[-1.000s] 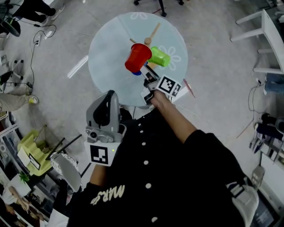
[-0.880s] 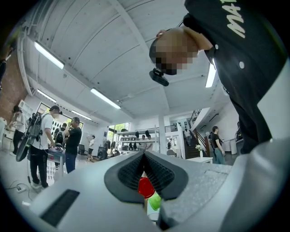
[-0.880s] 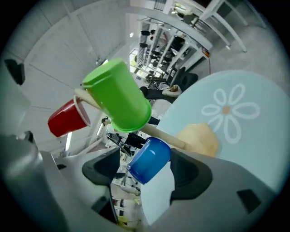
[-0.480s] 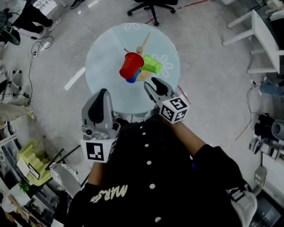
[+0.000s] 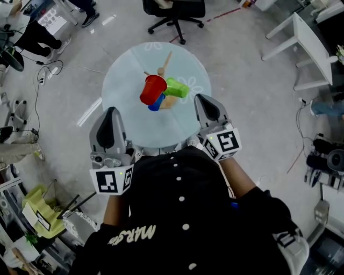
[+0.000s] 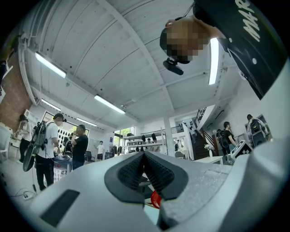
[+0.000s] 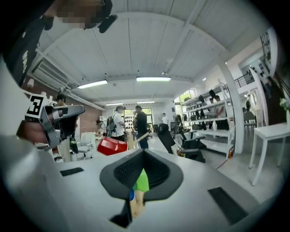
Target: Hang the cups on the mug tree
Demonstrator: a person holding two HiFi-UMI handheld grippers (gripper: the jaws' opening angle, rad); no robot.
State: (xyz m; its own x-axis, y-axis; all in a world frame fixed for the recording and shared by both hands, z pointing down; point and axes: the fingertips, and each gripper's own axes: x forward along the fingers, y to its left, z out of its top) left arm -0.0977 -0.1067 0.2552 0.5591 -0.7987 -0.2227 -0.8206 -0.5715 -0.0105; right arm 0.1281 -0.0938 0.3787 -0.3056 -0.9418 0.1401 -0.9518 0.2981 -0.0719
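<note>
The wooden mug tree (image 5: 163, 63) stands on the round pale table (image 5: 123, 80). A red cup (image 5: 152, 89), a green cup (image 5: 176, 87) and a blue cup (image 5: 156, 103) hang on it. My right gripper (image 5: 205, 102) hovers at the table's near right edge, apart from the cups. Its jaws have just been closing, and it is shut with nothing between them. In the right gripper view (image 7: 144, 153) the green cup (image 7: 142, 180) shows behind the jaws and the red cup (image 7: 112, 145) to the left. My left gripper (image 5: 110, 115) is shut and empty at the near left edge.
A black office chair (image 5: 174, 11) stands beyond the table. White tables (image 5: 309, 37) are at the right. Cables (image 5: 43, 59) and clutter lie on the floor at the left. Several people (image 6: 81, 145) stand far off in the room.
My right gripper drew back from the green cup, rose, rolled over and closed its jaws. The green cup stayed on the tree. The left gripper lifted slightly.
</note>
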